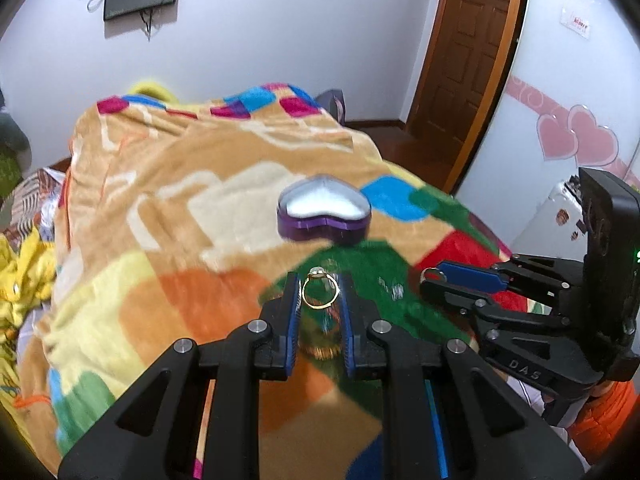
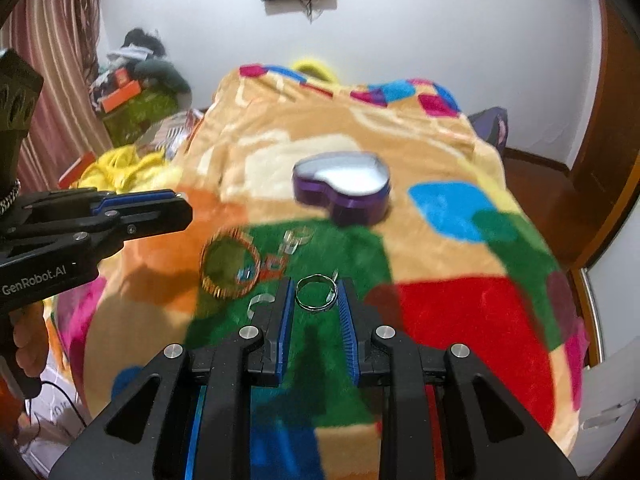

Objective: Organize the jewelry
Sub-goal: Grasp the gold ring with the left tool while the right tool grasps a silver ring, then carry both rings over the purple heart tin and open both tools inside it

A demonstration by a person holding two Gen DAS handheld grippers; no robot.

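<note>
A purple heart-shaped box (image 1: 323, 210) with a white lining stands open on the colourful blanket; it also shows in the right wrist view (image 2: 343, 185). My left gripper (image 1: 320, 290) is shut on a gold ring (image 1: 320, 290), held above the green patch. My right gripper (image 2: 315, 293) is shut on a silver ring (image 2: 316, 292). The right gripper shows at the right of the left wrist view (image 1: 432, 276). The left gripper shows at the left of the right wrist view (image 2: 180, 204). A gold bangle (image 2: 229, 264) and small clear pieces (image 2: 296, 238) lie on the blanket.
The blanket (image 1: 168, 216) covers a bed. A yellow cloth (image 2: 116, 168) and clutter lie at the left. A wooden door (image 1: 468, 48) stands at the back right. A white cabinet with pink hearts (image 1: 576, 140) is at the right.
</note>
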